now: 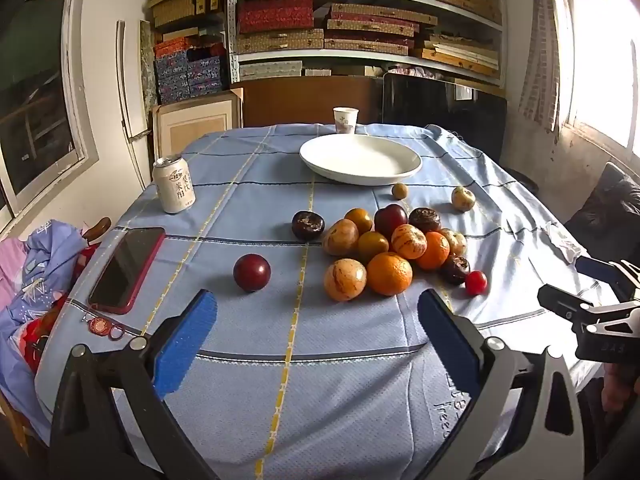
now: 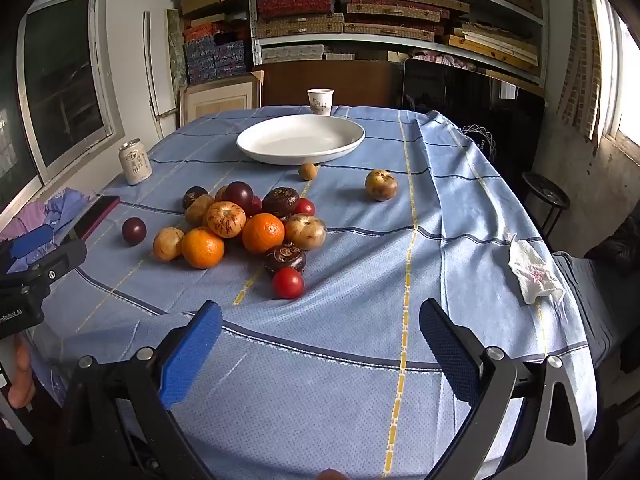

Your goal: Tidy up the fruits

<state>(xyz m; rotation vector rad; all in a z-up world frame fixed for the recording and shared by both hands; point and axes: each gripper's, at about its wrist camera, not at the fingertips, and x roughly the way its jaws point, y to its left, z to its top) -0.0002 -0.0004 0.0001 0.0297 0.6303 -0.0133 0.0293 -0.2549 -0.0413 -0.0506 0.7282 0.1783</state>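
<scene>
A pile of fruit (image 1: 390, 242) lies mid-table on the blue cloth; it also shows in the right wrist view (image 2: 244, 226). It holds oranges (image 1: 389, 273), tan striped fruits and dark purple ones. A dark red plum (image 1: 251, 272) lies alone to its left, a small red tomato (image 2: 288, 283) at its near right. An empty white plate (image 1: 361, 159) stands behind the pile; it also shows in the right wrist view (image 2: 301, 139). My left gripper (image 1: 318, 312) is open and empty in front of the pile. My right gripper (image 2: 320, 322) is open and empty near the table's front edge.
A white drink can (image 1: 174, 185) and a red-cased phone (image 1: 128, 268) sit on the left side. A paper cup (image 1: 345, 120) stands behind the plate. A crumpled tissue (image 2: 534, 272) lies at the right edge. Two small fruits (image 2: 381, 185) lie apart near the plate.
</scene>
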